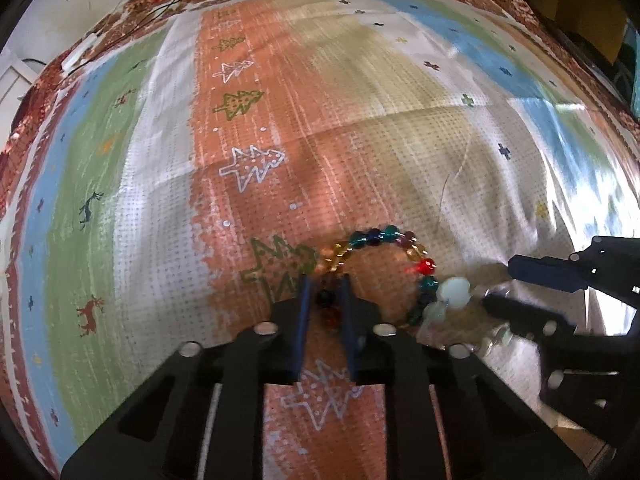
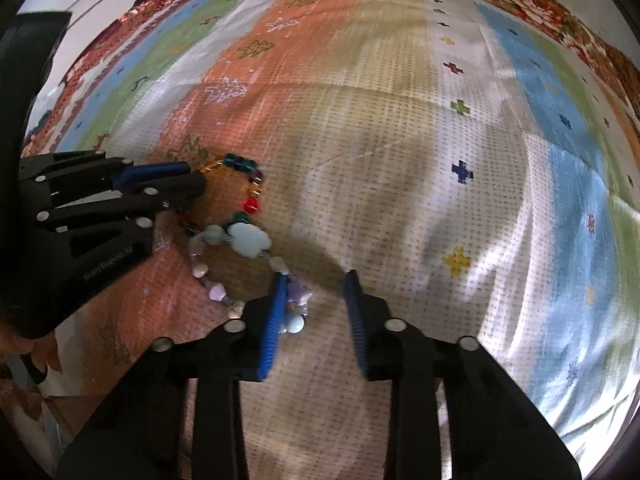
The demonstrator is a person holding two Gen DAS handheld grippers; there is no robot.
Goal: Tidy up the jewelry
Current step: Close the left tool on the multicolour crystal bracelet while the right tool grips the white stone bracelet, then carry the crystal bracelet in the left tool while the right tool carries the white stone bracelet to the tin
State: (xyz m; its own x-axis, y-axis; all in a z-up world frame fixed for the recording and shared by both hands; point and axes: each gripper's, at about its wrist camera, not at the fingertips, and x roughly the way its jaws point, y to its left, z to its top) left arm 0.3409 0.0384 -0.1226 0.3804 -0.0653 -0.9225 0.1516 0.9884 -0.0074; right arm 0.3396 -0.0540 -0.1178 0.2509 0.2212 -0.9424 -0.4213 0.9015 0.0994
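My left tongs are nearly closed, the two blue pads pinching dark beads of the colourful bead bracelet, whose loop of teal, amber, purple and red beads arcs out ahead and to the right of the tips. The loop lies over the patterned cloth that covers the table, on its orange stripe with tree outlines.

My right tongs stand well parted. The pastel bracelet, with its pale green cloud-shaped charm, runs from just ahead and left of them back to the left pad; a lilac bead and a pale round bead sit against the inner face of that pad, while the right pad is clear of them. Nothing is clamped between the pads.

The two bracelets meet: the cloud charm touches the teal beads of the colourful loop, to the right of my left tongs and to the front-left of my right tongs. Whether they are tangled together I cannot tell, since the right-hand view is blurred.
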